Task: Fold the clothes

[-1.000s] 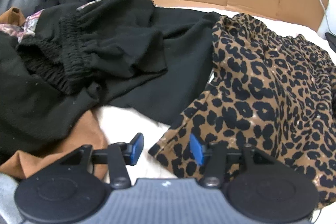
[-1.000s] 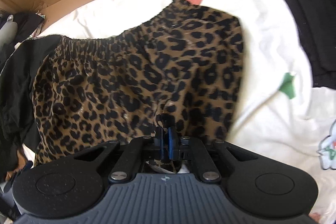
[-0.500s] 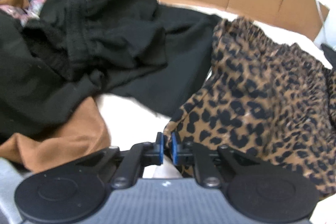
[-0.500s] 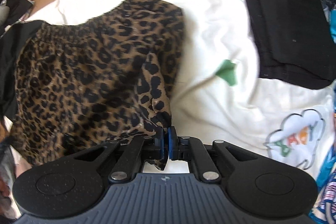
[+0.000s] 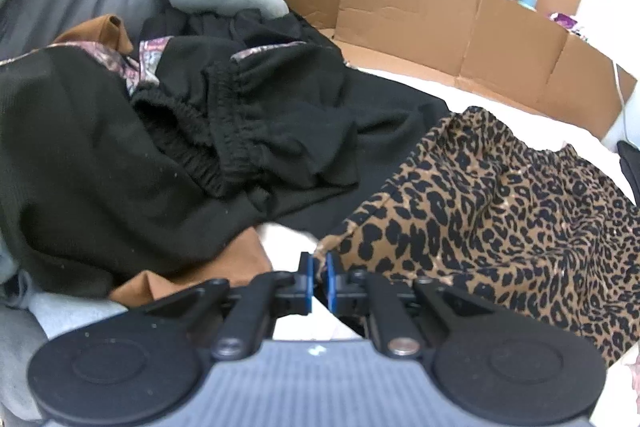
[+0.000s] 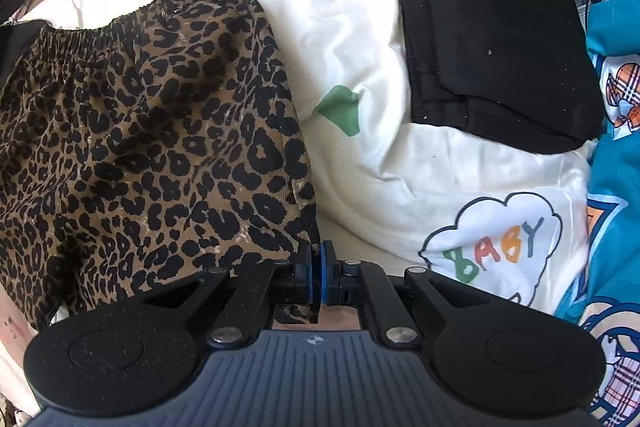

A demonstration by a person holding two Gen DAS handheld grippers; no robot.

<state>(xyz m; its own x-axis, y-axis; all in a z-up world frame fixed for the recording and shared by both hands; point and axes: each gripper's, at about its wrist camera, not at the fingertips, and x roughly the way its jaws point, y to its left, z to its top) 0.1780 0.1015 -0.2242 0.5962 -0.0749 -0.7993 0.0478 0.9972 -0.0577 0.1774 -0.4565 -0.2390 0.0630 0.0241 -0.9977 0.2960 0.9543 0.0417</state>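
Observation:
The leopard-print shorts [image 5: 500,195] lie spread on a white bedsheet [image 6: 360,19], elastic waistband at the far side. They also show in the right wrist view [image 6: 152,131]. My left gripper [image 5: 319,273] is shut on the near left hem corner of the shorts. My right gripper [image 6: 317,273] is shut on the near right hem corner, with a fold of the fabric hanging under the jaws.
A heap of black clothes [image 5: 180,131] and a brown garment [image 5: 192,275] lie left of the shorts. Cardboard [image 5: 440,15] lines the far edge. A folded black garment [image 6: 492,27] lies at the right, next to a blue printed blanket [image 6: 612,187].
My left gripper has closed from open onto the left hem corner. My right gripper stayed shut and has pulled its corner to the right, drawing the shorts flatter.

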